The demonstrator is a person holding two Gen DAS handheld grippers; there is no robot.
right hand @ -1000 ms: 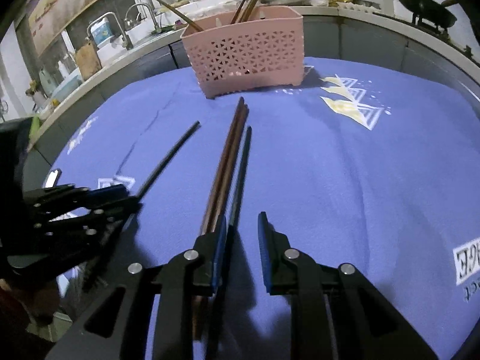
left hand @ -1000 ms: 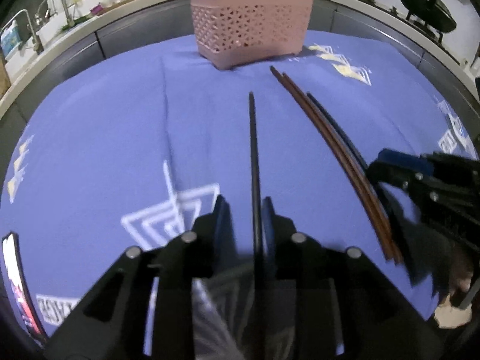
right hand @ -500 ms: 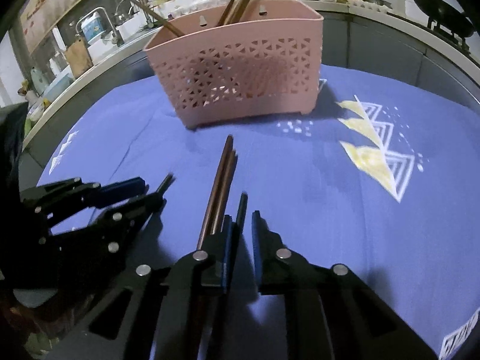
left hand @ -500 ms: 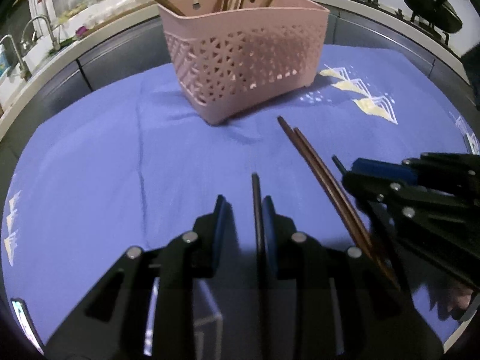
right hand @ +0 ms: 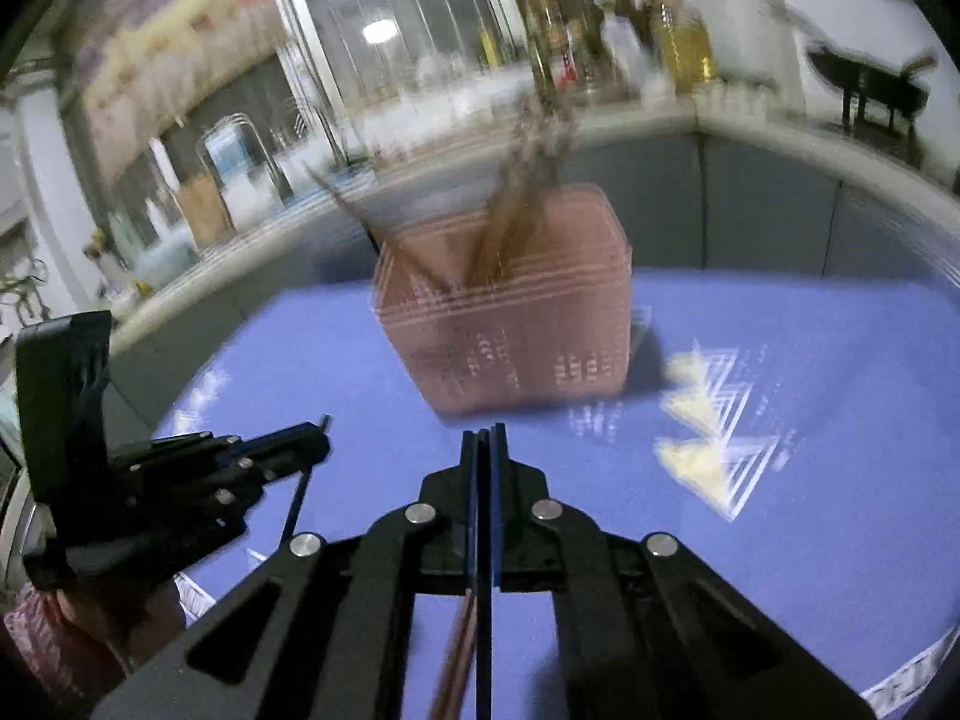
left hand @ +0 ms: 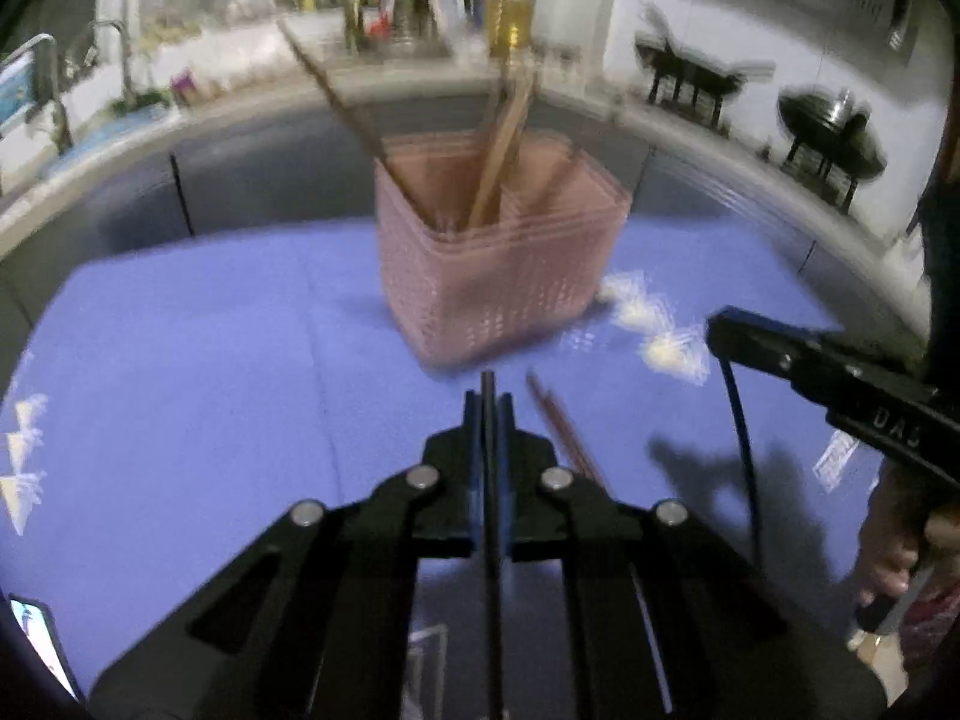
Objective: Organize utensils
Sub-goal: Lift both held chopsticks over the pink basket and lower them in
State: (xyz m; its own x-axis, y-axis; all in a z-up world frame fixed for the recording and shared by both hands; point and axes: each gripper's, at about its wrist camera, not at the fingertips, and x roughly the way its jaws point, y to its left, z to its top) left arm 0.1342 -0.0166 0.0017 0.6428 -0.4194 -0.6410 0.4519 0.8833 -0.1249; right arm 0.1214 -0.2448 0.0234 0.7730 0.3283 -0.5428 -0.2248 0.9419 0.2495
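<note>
- Our left gripper (left hand: pixel 489 405) has its jaws clamped on a black chopstick (left hand: pixel 491 480), whose tip pokes just past the fingertips toward the far side.
- Our right gripper (right hand: pixel 485 441) is pressed together on a second dark chopstick (right hand: pixel 483 630), which hangs down from it in the left view.
- A pair of brown chopsticks (left hand: pixel 561 426) lies on the blue tablecloth (left hand: pixel 180 390), just right of the left gripper.
- Farther off stands the pink basket (left hand: pixel 504 276), blurred, with wooden utensils (left hand: pixel 501 150) leaning upright inside.
- Beyond it runs a kitchen counter with bottles (left hand: pixel 510 12); woks (left hand: pixel 831 132) sit far right.
</note>
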